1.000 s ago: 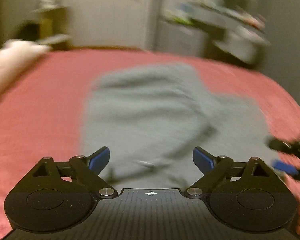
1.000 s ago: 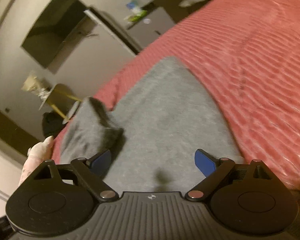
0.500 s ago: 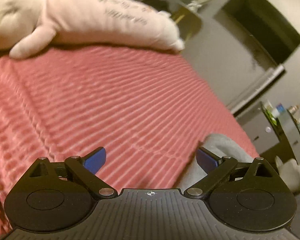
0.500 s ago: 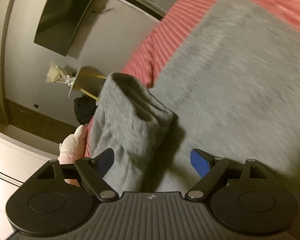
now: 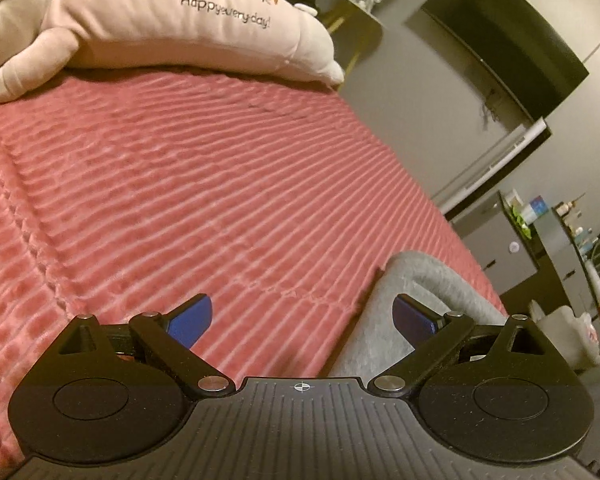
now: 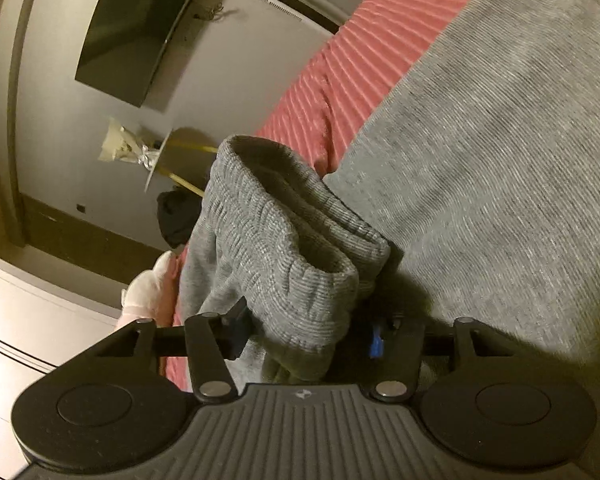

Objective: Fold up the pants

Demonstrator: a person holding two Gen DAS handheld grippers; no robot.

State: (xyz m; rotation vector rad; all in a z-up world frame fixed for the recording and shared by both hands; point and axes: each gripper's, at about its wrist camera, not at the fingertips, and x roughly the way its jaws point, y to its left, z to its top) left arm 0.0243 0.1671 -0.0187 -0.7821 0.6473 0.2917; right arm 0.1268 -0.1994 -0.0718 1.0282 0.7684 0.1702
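Note:
The grey knit pants (image 6: pixel 500 152) lie spread on the red ribbed bedspread (image 6: pixel 352 68). My right gripper (image 6: pixel 306 334) is shut on a bunched ribbed cuff of the pants (image 6: pixel 284 240), which stands up between its blue pads. My left gripper (image 5: pixel 302 318) is open and empty, low over the bedspread (image 5: pixel 180 184). A rounded grey edge of the pants (image 5: pixel 432 280) lies by its right finger, touching or nearly so.
A long pink plush pillow (image 5: pixel 160 24) with printed text lies across the far end of the bed. Past the bed edge stand a dark wall screen (image 5: pixel 500 36), a grey cabinet (image 5: pixel 500 240) and a cluttered desk (image 5: pixel 572 232).
My right gripper has closed on the pants cuff, which it was open beside before. My left gripper swung from the pants to the bedspread at their edge, staying open.

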